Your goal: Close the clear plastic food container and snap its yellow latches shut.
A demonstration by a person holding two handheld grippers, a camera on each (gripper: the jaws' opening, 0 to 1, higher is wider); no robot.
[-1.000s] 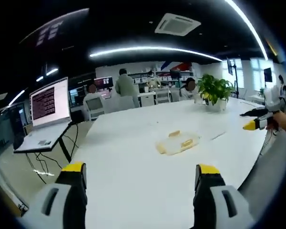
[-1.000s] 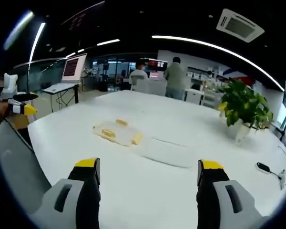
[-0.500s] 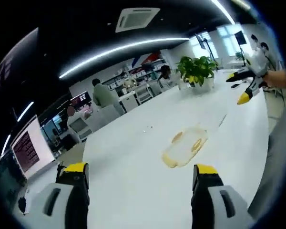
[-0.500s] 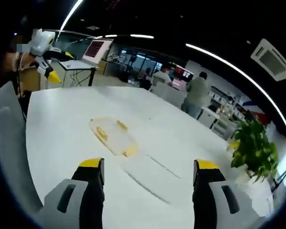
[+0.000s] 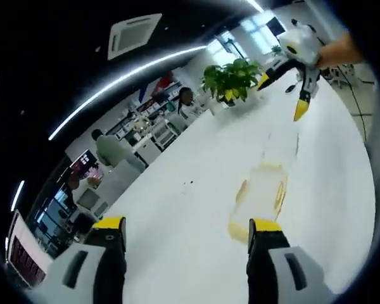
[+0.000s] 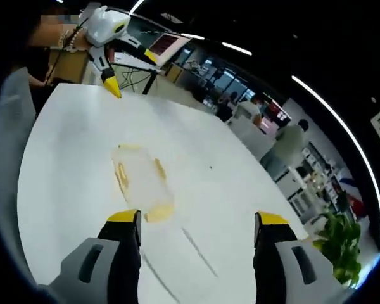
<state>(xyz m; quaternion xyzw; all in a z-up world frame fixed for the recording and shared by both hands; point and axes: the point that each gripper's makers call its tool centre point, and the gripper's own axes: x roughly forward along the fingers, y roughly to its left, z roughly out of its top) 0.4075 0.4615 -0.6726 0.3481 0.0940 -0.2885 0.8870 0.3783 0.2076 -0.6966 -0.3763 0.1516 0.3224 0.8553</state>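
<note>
1. Container [image 5: 261, 193] first: the clear plastic box sits flat on the white tabletop [image 5: 190, 215], just ahead of the left gripper [image 5: 185, 228] and close beside its right-hand finger. In the right gripper view the same box [image 6: 140, 182] lies ahead of the right gripper [image 6: 194, 218], nearer its left-hand finger.

2. Latches: yellow latches [image 5: 242, 189] show along the box edges, and another yellow latch [image 6: 159, 213] sits at the end nearest the right gripper's fingers. Can't tell from here if the lid is seated or any latch is snapped, it's all too see-through.

3. Fingers: both pairs are spread wide and released, nothing between them. Each gripper also turns up in the other's view, hanging above the tabletop beyond the box.

4. Step, my guess: this is the approach, nothing touched yet, both grippers hovering well above the box.

5. Next move probably calls for dropping both grippers down on opposite sides of the box, pinning or pressing the lid, then pushing a yellow latch down with a fingertip. The light box might skate on the slick tabletop, so bracing one side seems smart.
</note>
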